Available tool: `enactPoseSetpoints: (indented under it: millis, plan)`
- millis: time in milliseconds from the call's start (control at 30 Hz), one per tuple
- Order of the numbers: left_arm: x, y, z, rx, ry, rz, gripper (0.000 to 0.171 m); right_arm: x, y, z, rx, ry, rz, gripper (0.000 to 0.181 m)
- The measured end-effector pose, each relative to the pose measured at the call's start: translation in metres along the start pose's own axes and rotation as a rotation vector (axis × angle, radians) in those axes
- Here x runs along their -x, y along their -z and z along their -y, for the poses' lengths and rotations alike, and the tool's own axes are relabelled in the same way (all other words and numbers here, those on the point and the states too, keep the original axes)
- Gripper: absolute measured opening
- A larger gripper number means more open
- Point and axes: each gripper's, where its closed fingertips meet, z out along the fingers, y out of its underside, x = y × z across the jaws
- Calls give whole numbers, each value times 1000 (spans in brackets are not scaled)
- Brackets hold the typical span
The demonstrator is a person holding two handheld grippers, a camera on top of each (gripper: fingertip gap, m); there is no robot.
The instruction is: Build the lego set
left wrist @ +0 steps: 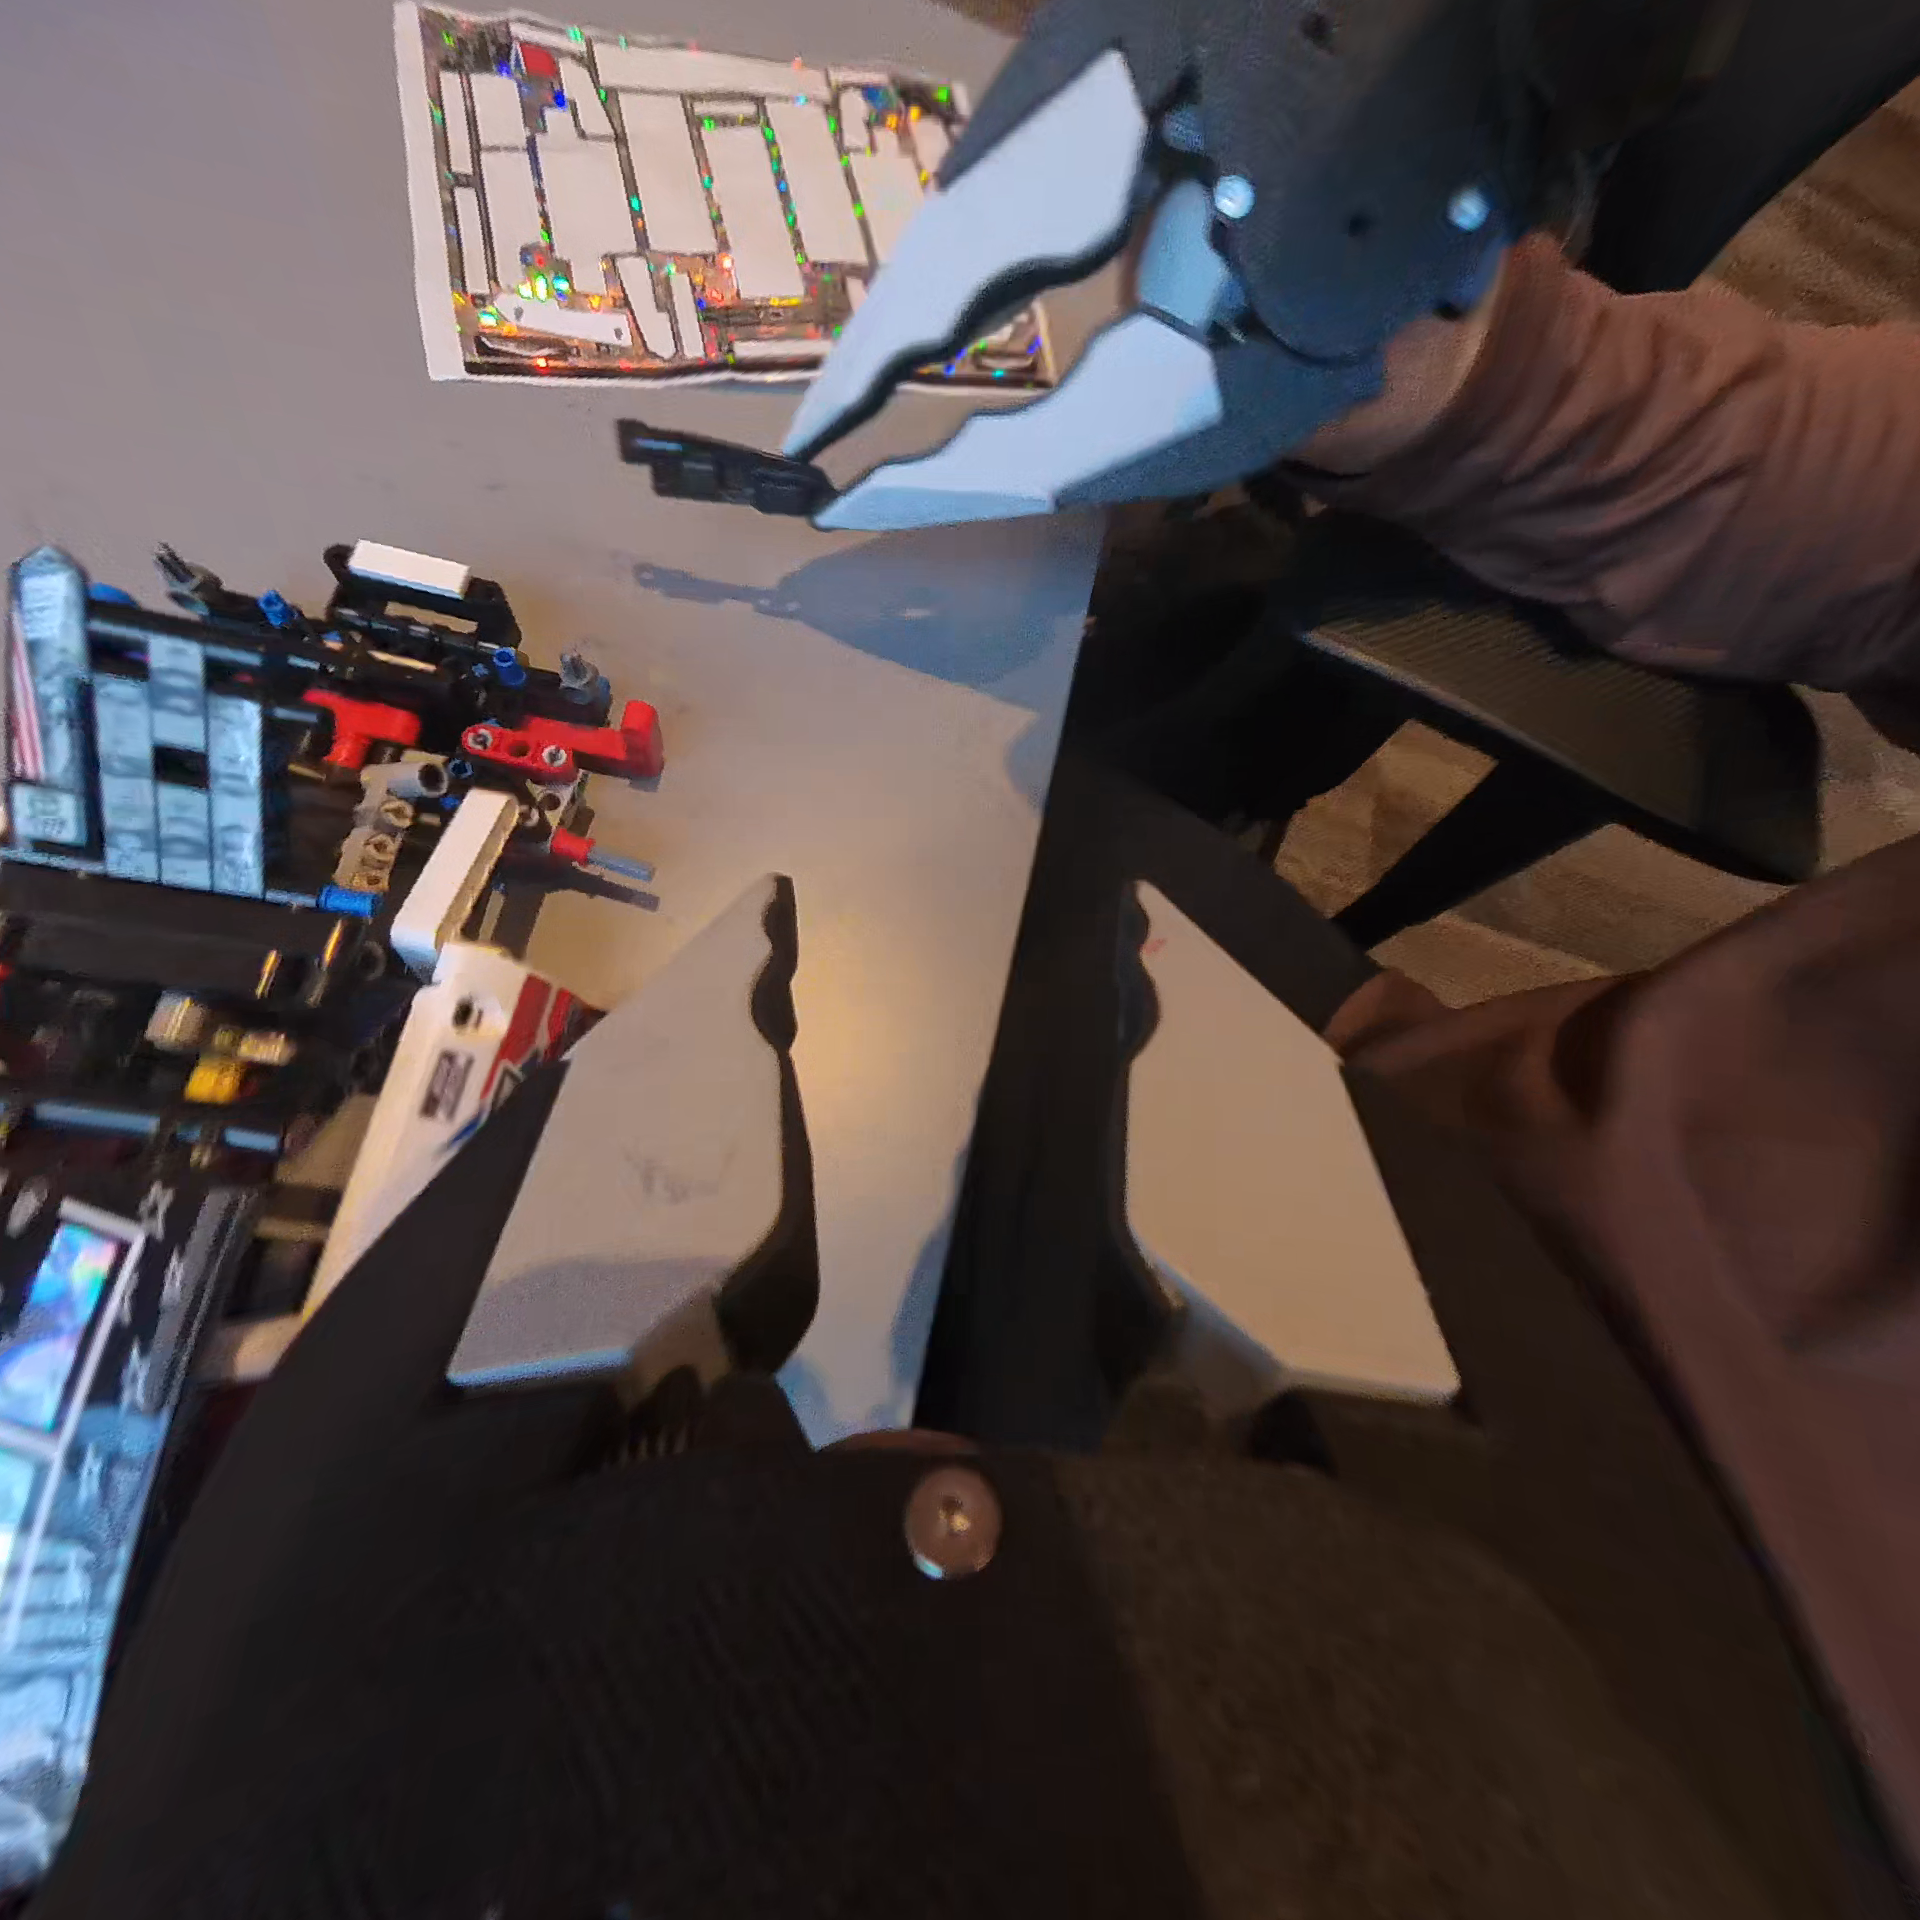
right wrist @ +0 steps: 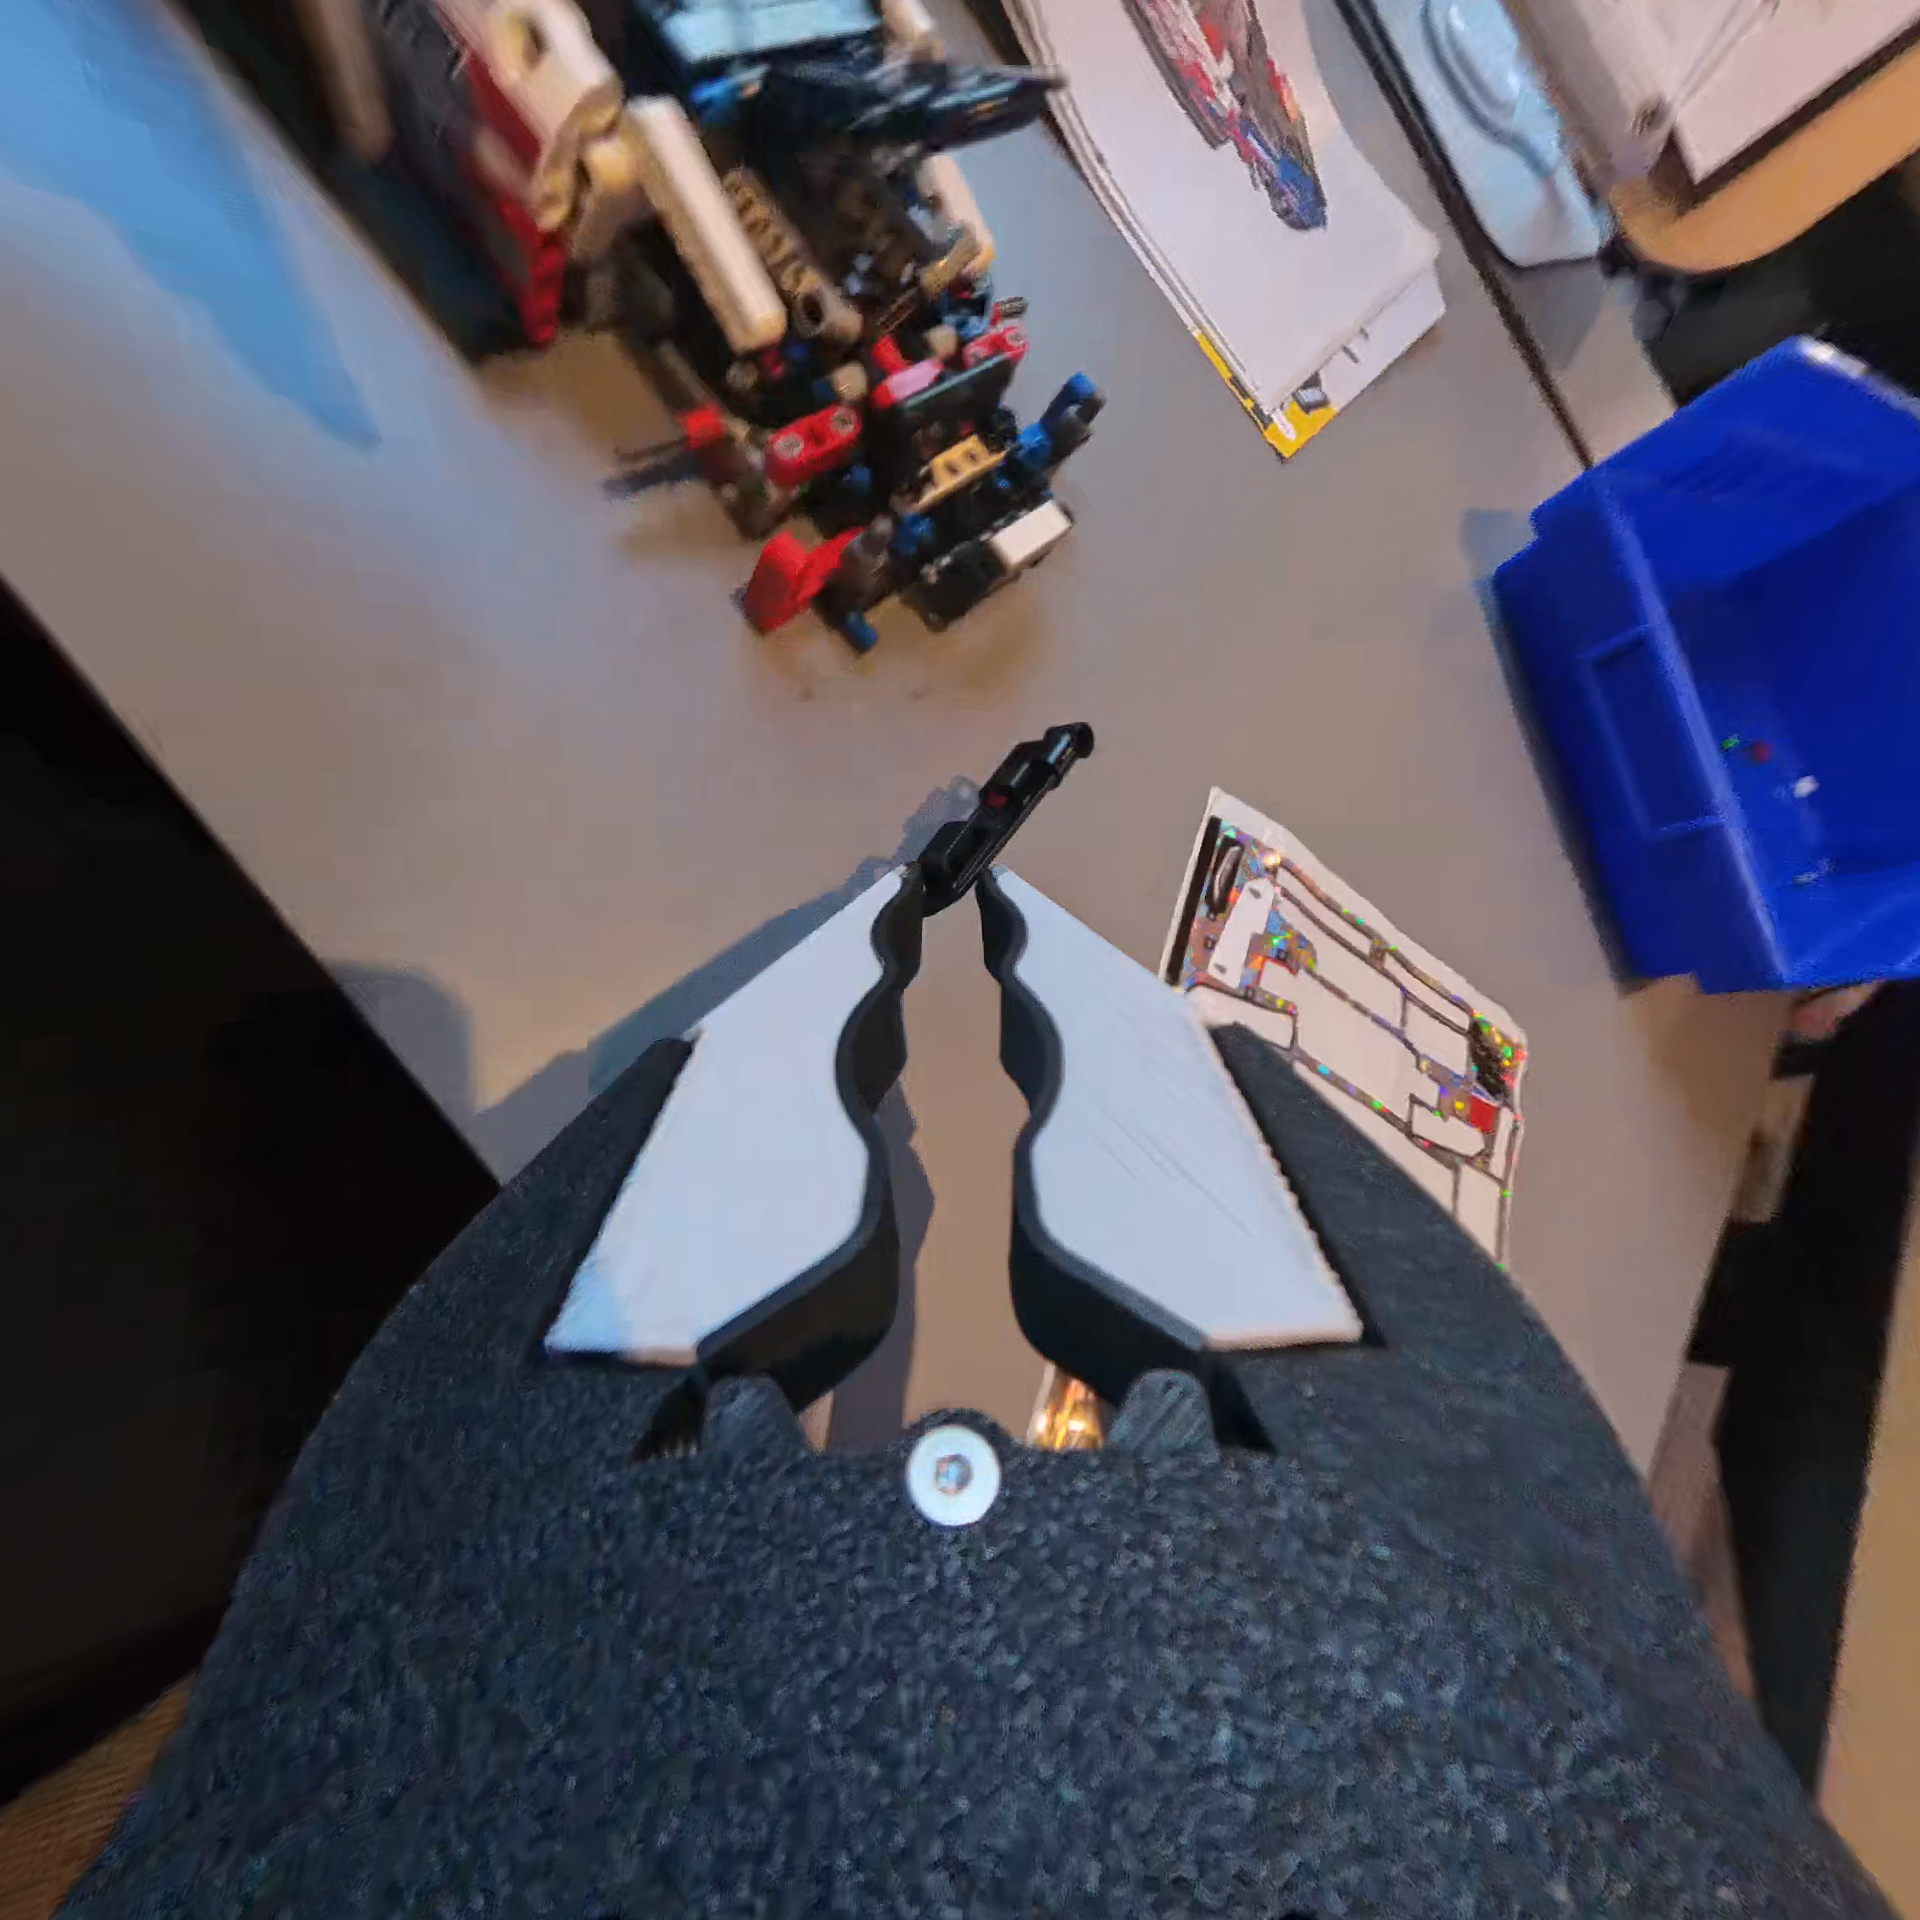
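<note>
The right gripper (right wrist: 948, 878) is pinched on one end of a small black piece (right wrist: 1003, 816), which sticks out past the fingertips and hangs in the air above the table (right wrist: 436, 727). Only the tips bite it; the rest of the jaws gape behind. The left gripper (left wrist: 961, 904) stands wide apart with nothing between its fingers, over the table edge.

Taking the model (right wrist: 862, 416) as the landmark: the held piece is on the near side of it, well apart, in front of its red-and-black end. The sticker sheet (right wrist: 1351, 1029) lies further out from the model, just beside the right gripper. The blue bin (right wrist: 1683, 665) sits off to the model's right, and the booklet (right wrist: 1247, 208) lies beside the model's far end.

The piece looks light, stiff and slick, so a tip-only pinch at its end may let it pivot or pop out when pushed into a socket; a hold nearer its middle would likely steady it. The model looks heavier but jointed, with thin pins and red connectors jutting from its near end that could snap off or shift. It is probably best braced by the left gripper on the solid black frame or white beam (left wrist: 457, 873), not on those small protruding parts.
</note>
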Motion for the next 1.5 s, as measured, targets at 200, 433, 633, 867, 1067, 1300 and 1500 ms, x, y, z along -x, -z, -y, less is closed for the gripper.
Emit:
enactPoseSetpoints:
  millis: [200, 433, 633, 867, 1067, 1300, 1500]
  plan:
    - [19, -37, 4, 209, -310, 100, 56, 26, 21, -10, -108, 315, -65, 11]
    - [38, -69, 31, 394, -764, 138, 55, 37, 33, -14, -138, 496, -114, 10]
    - [24, -88, 35, 319, -928, 67, 12, 36, 44, -3, -166, 503, -140, 10]
    - [23, -72, 27, 194, -860, 122, 4, 38, 34, 5, -144, 476, -131, 6]
    - [50, -22, 47, -5, -1145, 608, 3, 17, 24, 32, -240, -223, 93, 1]
    - [40, 17, 53, -185, -1422, 878, 4, 23, 40, 98, -490, -1109, 874, 16]
    - [43, 28, 51, -253, -1413, 922, 4, 24, 31, 107, -508, -1152, 888, 0]
